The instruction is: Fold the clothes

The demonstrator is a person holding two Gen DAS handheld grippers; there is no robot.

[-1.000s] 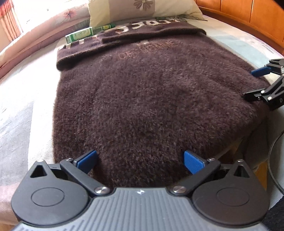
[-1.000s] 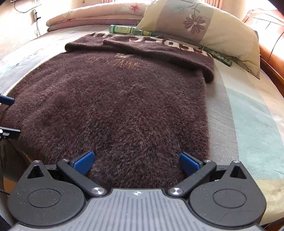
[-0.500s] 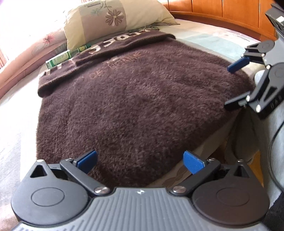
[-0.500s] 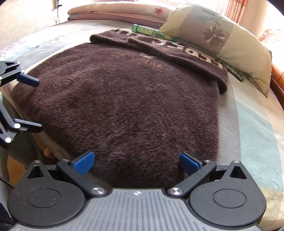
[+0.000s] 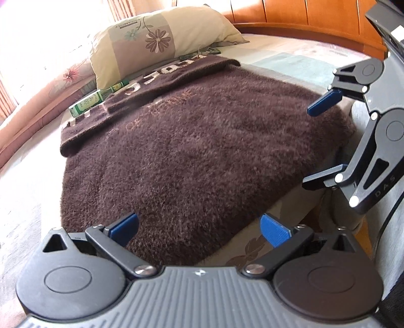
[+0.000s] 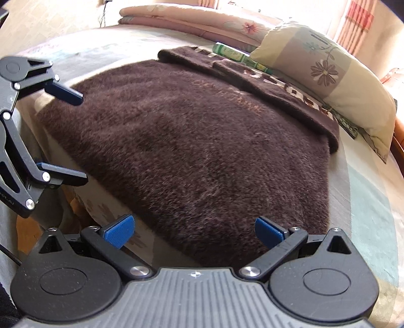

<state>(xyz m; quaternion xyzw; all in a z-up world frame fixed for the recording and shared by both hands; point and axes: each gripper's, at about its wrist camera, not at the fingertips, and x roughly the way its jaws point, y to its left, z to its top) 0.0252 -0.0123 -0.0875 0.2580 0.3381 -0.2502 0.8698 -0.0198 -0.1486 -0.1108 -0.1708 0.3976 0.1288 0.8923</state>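
A fuzzy dark brown sweater [image 5: 192, 151] [image 6: 202, 146] lies flat on the bed, its sleeves with pale lettering folded across the far end. My left gripper [image 5: 199, 228] is open at the sweater's near left corner, nothing between its fingers. My right gripper [image 6: 194, 230] is open at the near right hem, also holding nothing. Each gripper shows in the other's view, the right gripper [image 5: 320, 143] at the right edge and the left gripper [image 6: 80, 137] at the left edge, both beside the sweater's near edge.
A flowered pillow [image 5: 156, 40] [image 6: 328, 75] lies past the sweater. A green bottle [image 5: 98, 99] [image 6: 237, 56] rests between them. Folded pink bedding [image 6: 192, 17] sits at the back. A wooden headboard [image 5: 303, 17] bounds the bed [image 6: 368, 191], whose near edge runs under the grippers.
Both grippers have pulled back from over the sweater to its near edge and turned toward each other, staying open. The sweater has not moved.
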